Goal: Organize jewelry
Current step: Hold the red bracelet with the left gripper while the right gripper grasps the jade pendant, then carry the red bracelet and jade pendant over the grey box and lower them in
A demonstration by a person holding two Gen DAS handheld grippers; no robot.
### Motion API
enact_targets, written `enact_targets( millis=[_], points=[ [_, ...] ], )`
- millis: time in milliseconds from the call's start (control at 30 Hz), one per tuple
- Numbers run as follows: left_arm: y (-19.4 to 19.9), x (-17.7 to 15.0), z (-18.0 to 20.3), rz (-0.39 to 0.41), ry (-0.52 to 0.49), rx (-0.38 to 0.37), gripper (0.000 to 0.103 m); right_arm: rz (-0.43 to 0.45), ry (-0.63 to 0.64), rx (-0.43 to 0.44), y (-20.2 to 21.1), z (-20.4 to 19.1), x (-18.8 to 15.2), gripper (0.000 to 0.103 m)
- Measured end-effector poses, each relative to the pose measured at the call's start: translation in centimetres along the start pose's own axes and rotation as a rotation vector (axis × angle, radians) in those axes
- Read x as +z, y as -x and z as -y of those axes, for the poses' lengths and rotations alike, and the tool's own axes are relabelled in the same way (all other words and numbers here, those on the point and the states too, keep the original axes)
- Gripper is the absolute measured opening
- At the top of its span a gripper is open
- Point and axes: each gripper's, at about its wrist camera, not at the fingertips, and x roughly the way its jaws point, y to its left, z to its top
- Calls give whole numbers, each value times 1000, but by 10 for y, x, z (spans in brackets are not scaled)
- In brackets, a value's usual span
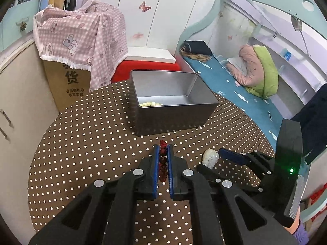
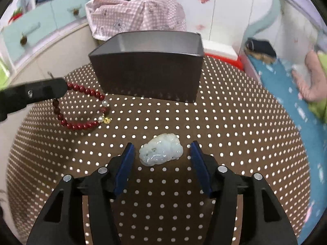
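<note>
My left gripper (image 1: 163, 149) is shut on a red bead bracelet (image 1: 162, 163). In the right wrist view the bracelet (image 2: 81, 110) hangs from the left gripper (image 2: 61, 88) just above the table, with two white beads and a gold charm. A pale jade carving (image 2: 160, 150) lies on the dotted table between the fingers of my open right gripper (image 2: 162, 149). It also shows in the left wrist view (image 1: 210, 156) beside the right gripper (image 1: 219, 157). A grey metal tin (image 1: 169, 102) stands behind, with a string of white beads (image 1: 150, 103) inside.
The round brown table with white dots (image 1: 92, 143) carries everything. A cardboard box under pink checked cloth (image 1: 79, 40) stands behind on the left. A red and white box (image 1: 149, 61) lies behind the tin. A bed with blue sheet (image 1: 235, 81) runs along the right.
</note>
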Motion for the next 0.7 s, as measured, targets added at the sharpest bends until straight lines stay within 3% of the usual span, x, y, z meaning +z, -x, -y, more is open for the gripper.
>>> enact_targets(
  millis=[367,700],
  points=[
    [4,5,3,14,-12,-19,6,4,-13,24,9,5,1,43],
    [19,31,16,59,-45,-49,6,94,-22,39,48,14,26,43]
  ],
)
